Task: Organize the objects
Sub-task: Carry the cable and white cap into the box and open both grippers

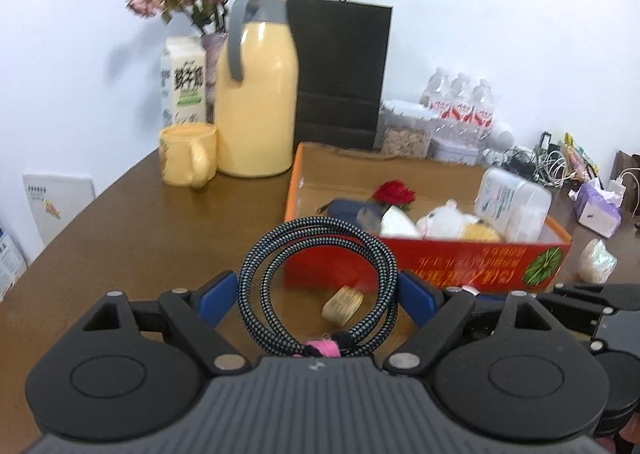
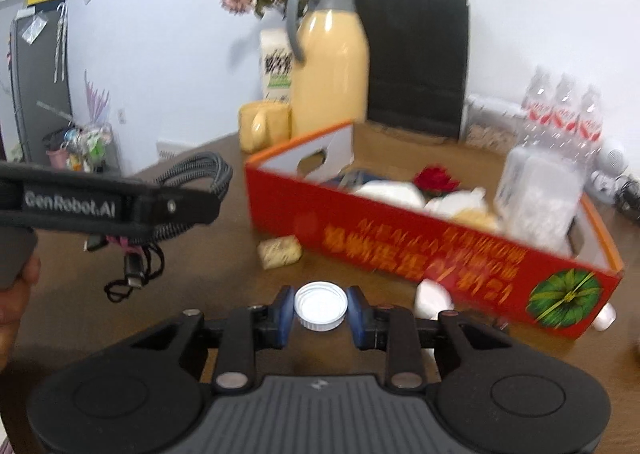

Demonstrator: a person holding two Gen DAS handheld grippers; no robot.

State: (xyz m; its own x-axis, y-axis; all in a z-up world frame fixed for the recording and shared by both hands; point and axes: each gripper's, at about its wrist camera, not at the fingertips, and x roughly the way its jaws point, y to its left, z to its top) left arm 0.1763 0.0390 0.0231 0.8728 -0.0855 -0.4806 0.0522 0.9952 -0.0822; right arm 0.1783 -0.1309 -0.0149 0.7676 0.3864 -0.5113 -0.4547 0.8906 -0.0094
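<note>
At the far left of the brown desk (image 1: 120, 222) stand a yellow mug (image 1: 188, 154) and a tall yellow flask (image 1: 258, 94), well away from the work. The left tool (image 1: 316, 294) is clamped on a coiled braided cable (image 1: 316, 278), the coil standing upright between its blue pads and held clear of the desk. Ahead of it and slightly to its right lies the red box (image 1: 460, 262), open on top and already holding a red flower, soft toys and a plastic container; its long side runs across the view, so the cable needs to go forward and over the near wall. A small gold packet (image 1: 343, 304) lies on the desk just before that wall. Further right, the right tool (image 2: 320, 306) is closed on a white bottle cap (image 2: 320, 304), with the box ahead and to its right. The left tool looks nearer the box's left end.
</note>
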